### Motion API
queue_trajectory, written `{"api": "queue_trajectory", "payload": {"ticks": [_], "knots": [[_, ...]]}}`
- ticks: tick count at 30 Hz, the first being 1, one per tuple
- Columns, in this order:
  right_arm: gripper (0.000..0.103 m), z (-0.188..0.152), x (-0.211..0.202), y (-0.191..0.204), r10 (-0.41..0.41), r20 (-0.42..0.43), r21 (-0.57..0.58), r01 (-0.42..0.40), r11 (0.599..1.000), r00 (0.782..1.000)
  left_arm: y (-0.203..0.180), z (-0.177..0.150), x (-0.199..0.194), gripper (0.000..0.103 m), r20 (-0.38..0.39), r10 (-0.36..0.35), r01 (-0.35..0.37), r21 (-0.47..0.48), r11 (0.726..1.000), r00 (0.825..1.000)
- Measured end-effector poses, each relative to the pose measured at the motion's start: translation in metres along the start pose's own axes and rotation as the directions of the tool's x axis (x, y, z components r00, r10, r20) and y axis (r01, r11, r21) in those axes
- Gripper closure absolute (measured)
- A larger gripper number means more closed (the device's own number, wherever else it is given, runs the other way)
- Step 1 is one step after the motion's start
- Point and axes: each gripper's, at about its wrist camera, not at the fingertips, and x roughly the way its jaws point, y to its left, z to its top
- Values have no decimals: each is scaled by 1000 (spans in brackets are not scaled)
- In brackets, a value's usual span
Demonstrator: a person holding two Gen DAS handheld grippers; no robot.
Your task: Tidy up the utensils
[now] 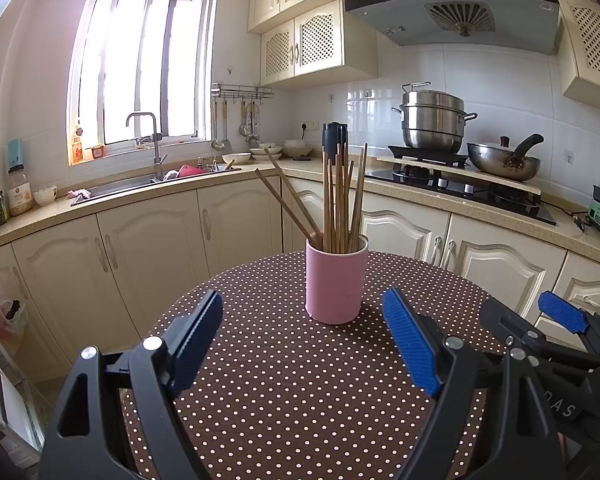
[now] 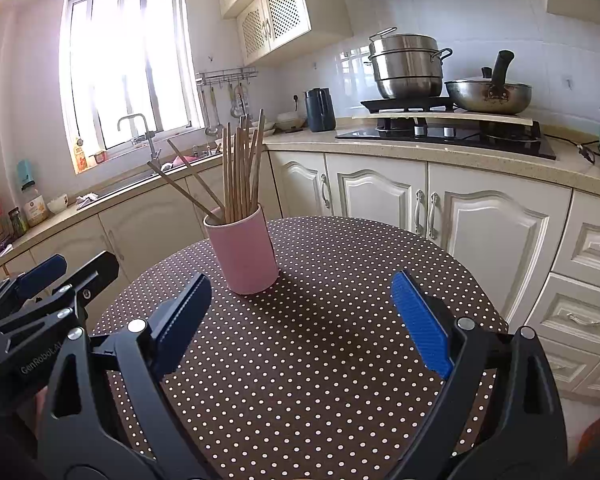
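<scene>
A pink cup (image 1: 336, 280) stands upright on the round dotted table (image 1: 280, 380) and holds several wooden chopsticks (image 1: 342, 200); two of them lean out to the left. My left gripper (image 1: 302, 312) is open and empty, just short of the cup. In the right wrist view the cup (image 2: 244, 254) with its chopsticks (image 2: 242, 170) is ahead to the left. My right gripper (image 2: 302, 292) is open and empty over the table (image 2: 320, 360). Each gripper shows in the other's view: the right gripper (image 1: 548, 320) at the right edge, the left gripper (image 2: 72, 268) at the left edge.
Kitchen cabinets (image 1: 228, 224) and a counter run behind the table. A sink with a tap (image 1: 152, 148) is at the back left. A stove (image 1: 460, 188) with a steel pot (image 1: 434, 120) and a wok (image 1: 504, 160) is at the back right.
</scene>
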Motion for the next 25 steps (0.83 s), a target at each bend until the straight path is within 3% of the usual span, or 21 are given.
{"api": "queue_trajectory", "payload": {"ticks": [25], "knots": [[13, 0, 8, -2, 5, -6, 2, -5, 1000, 1000, 1, 2, 9, 22, 7, 3, -3, 4, 1000, 1000]]}}
